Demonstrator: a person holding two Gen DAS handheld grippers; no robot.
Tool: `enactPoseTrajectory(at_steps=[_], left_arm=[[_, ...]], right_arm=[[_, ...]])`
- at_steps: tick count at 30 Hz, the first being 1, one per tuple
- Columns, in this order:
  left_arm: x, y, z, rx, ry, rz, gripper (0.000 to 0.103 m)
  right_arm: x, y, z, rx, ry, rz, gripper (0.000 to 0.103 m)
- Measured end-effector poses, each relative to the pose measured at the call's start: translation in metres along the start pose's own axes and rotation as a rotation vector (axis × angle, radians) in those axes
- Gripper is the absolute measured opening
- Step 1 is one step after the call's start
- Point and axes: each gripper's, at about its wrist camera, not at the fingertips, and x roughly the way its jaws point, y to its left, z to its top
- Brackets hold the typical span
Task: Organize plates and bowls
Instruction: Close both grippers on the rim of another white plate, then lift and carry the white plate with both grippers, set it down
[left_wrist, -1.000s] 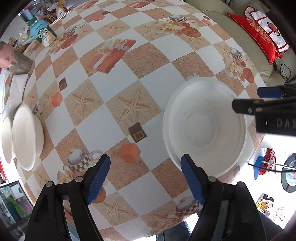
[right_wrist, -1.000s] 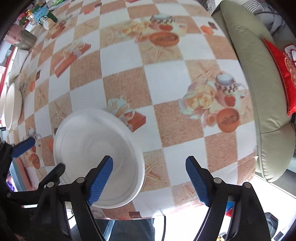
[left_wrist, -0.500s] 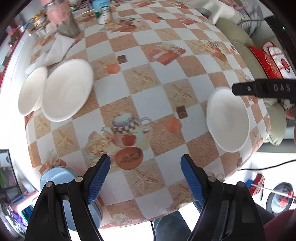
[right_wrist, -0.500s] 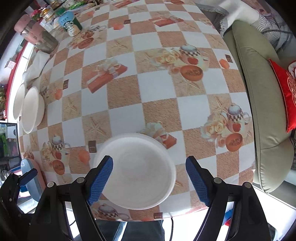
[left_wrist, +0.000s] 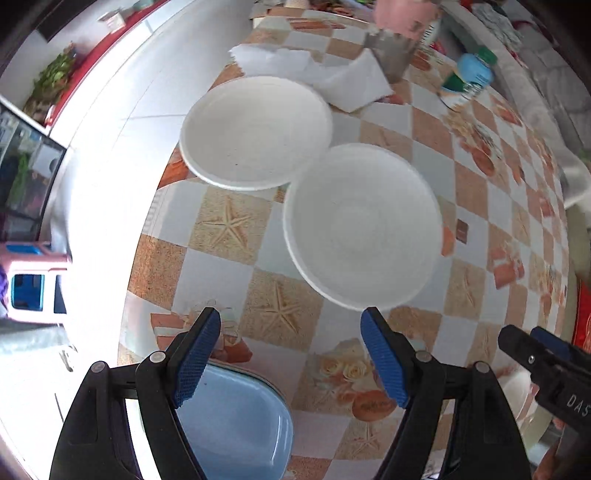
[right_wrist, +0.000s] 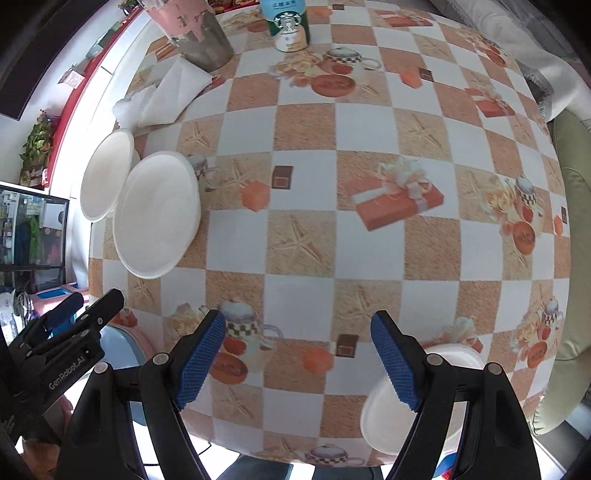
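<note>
Two white dishes lie side by side at the table's left end: a plate (left_wrist: 255, 133) (right_wrist: 105, 177) at the edge and a larger one (left_wrist: 362, 225) (right_wrist: 159, 214) beside it, rims touching or overlapping. A white bowl (right_wrist: 456, 360) (left_wrist: 524, 395) stands near the table's front edge, partly hidden behind my right gripper's finger. My left gripper (left_wrist: 291, 354) (right_wrist: 92, 299) hovers open and empty above the table, just short of the larger plate. Over the front of the table my right gripper (right_wrist: 299, 354) (left_wrist: 524, 334) points down, open and empty, to the left of the bowl.
A checked tablecloth (right_wrist: 295, 236) covers the table. At the far end stand a Starbucks cup (right_wrist: 290, 22), a metal cup (right_wrist: 201, 40) and crumpled white napkins (right_wrist: 162, 96). A blue stool (left_wrist: 236, 432) is below the front left corner. A green sofa (right_wrist: 570, 221) lines the right side.
Both grippers have moved away from the white bowl toward the table's left end, empty and open. The left gripper has rolled, and the two plates now lie just ahead of it.
</note>
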Motion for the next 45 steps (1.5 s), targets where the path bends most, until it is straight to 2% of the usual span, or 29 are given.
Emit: enactPoseTrajectory(at_steps=[10, 16, 17, 19, 20, 21, 22, 23, 24, 27, 32, 35, 40, 45], left_arm=[[0.039, 0.02, 0.031, -0.17, 0.05, 0.014, 0.081], [0.055, 0.026, 0.042, -0.231, 0.069, 0.004, 0.081], [0.059, 0.028, 0.044, -0.238, 0.074, 0.003, 0.08], [0.064, 0.029, 0.045, -0.249, 0.09, -0.005, 0.068], [0.067, 0.03, 0.045, -0.254, 0.097, -0.016, 0.065], [0.068, 0.031, 0.046, -0.263, 0.096, -0.035, 0.06], [0.069, 0.032, 0.046, -0.269, 0.093, -0.052, 0.055], [0.069, 0.032, 0.046, -0.269, 0.089, -0.064, 0.052], [0.069, 0.03, 0.047, -0.263, 0.086, -0.067, 0.047], [0.069, 0.022, 0.049, -0.222, 0.086, -0.058, 0.04], [0.069, -0.009, 0.04, -0.116, 0.096, -0.07, 0.036], [0.067, -0.034, 0.029, -0.005, 0.091, -0.037, 0.036], [0.065, -0.062, 0.0, 0.133, 0.105, -0.031, 0.036], [0.063, -0.075, -0.041, 0.238, 0.128, -0.025, 0.036]], right_arm=[[0.04, 0.061, 0.064, -0.115, 0.014, -0.019, 0.082], [0.065, 0.075, 0.092, -0.155, 0.019, -0.015, 0.082], [0.069, 0.077, 0.096, -0.163, 0.021, -0.01, 0.082], [0.077, 0.082, 0.101, -0.184, 0.024, -0.016, 0.081], [0.081, 0.084, 0.102, -0.194, 0.027, -0.013, 0.073], [0.084, 0.086, 0.103, -0.201, 0.034, -0.003, 0.059], [0.088, 0.087, 0.103, -0.203, 0.046, 0.005, 0.05], [0.091, 0.086, 0.103, -0.198, 0.06, 0.021, 0.035], [0.094, 0.085, 0.103, -0.19, 0.07, 0.043, 0.027], [0.099, 0.081, 0.101, -0.182, 0.085, 0.104, 0.014], [0.1, 0.065, 0.086, -0.189, 0.103, 0.126, 0.012], [0.099, 0.05, 0.073, -0.172, 0.122, 0.12, 0.012], [0.096, 0.011, 0.048, -0.097, 0.144, 0.124, 0.012], [0.092, -0.013, 0.01, -0.084, 0.155, 0.092, 0.013]])
